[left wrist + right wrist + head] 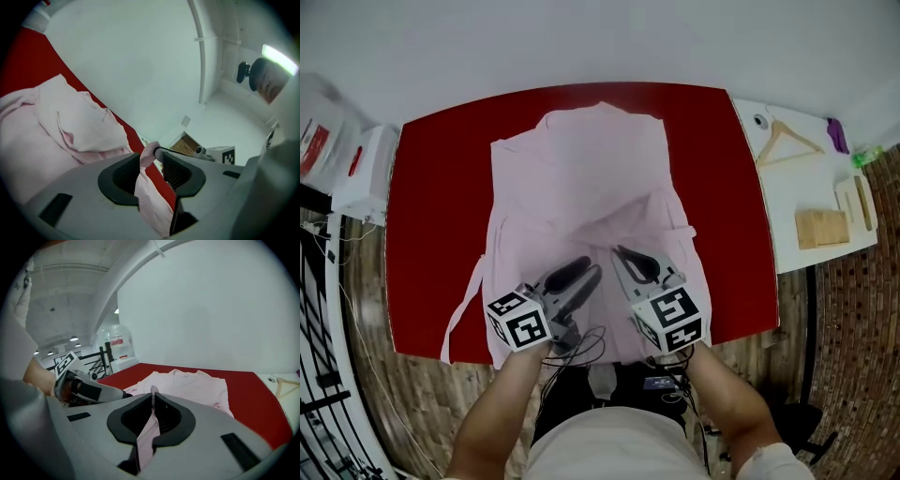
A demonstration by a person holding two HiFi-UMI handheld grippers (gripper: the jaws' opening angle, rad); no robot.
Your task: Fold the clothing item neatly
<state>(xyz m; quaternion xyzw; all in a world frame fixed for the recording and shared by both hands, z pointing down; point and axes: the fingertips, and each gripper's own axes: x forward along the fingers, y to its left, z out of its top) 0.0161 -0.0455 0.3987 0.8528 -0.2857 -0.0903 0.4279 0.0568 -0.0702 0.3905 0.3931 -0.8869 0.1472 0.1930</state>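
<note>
While left gripper [591, 267] and right gripper [621, 251] each pinch the pink garment [581, 169] at the front edge of the red table [431, 206] — bare margins flank it.

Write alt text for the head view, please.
The left gripper and right gripper each pinch the near edge of a pink garment spread on a red table. A wooden hanger lies on a white side table at right.

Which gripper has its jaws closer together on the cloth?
The right gripper: its jaws nearly meet, pinching a thin edge of the pink garment. The left gripper holds a thicker bunch, jaws wider apart.
</note>
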